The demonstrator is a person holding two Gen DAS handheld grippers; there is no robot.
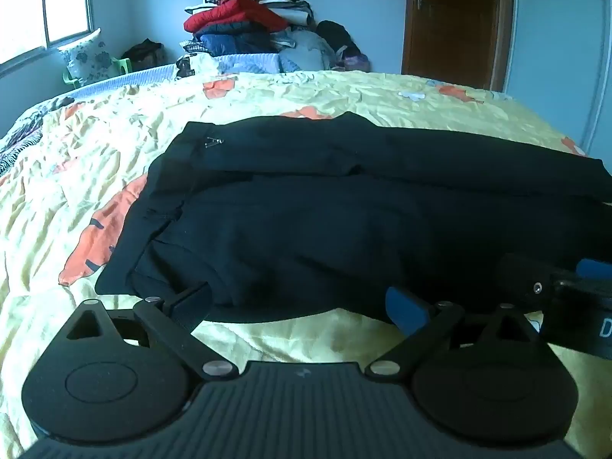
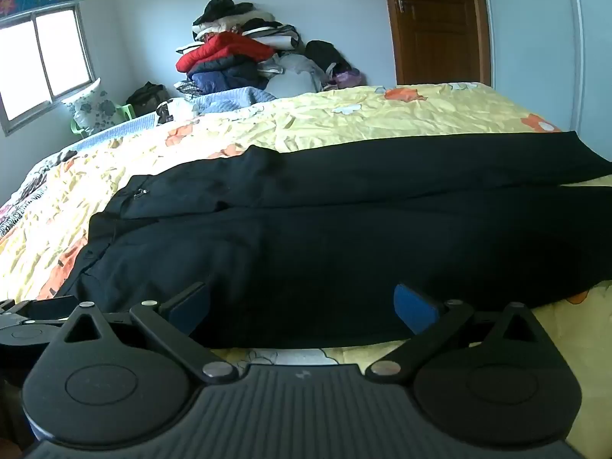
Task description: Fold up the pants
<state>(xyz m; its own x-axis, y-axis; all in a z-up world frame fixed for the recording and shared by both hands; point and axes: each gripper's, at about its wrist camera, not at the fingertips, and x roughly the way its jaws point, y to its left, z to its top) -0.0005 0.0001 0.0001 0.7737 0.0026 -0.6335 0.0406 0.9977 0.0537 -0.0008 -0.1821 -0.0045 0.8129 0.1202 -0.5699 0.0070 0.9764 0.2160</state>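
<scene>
Across the middle of both frames: black pants (image 1: 344,206) lie spread flat on the bed (image 1: 267,91), waistband toward the left of frame, legs running off to the right
Pants layout: two legs side by side, the nearer one (image 2: 344,260) lying toward the lower frame
Left hand-held gripper (image 1: 298,306): released, fingers spread wide at the near hem of the pants, holding nothing
Right hand-held gripper (image 2: 302,310): released too, blue pads (image 2: 415,306) apart at the pants' near edge
Bedspread: yellow with orange flowers, wrinkled
Upper centre: heap of clothes (image 2: 237,57) against the wall
Upper right: brown door (image 2: 436,19)
Upper left: window (image 2: 42,61)
</scene>
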